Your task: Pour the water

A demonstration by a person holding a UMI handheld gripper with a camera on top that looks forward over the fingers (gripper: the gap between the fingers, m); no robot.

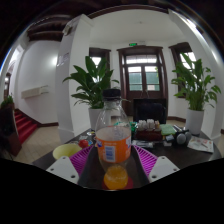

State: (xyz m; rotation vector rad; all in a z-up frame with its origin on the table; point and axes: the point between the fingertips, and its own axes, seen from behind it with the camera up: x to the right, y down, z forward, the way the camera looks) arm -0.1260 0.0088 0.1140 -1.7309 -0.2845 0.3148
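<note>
While the gripper [115,165] was held low over a dark glossy table [95,172], its two fingers stood apart, each showing a magenta pad [146,160] on the inner face. A clear bottle [113,133] with an orange label and a dark cap stood upright on the table just ahead of the fingers, roughly centred between them, with a gap at either side; neither pad touched it. An orange round object [116,178], possibly a cup seen from above, sat between the fingers, nearer than the bottle. A yellow-green bowl [66,150] rested to the left of the bottle, and a cluster of small items [158,131], too small to identify, lay to the right. Two large leafy plants [92,82] flanked the far side of the table. Behind them stood white walls, a dark-framed glazed door [141,72] with a green sign above it, and a red staircase [22,122] at the far left.
</note>
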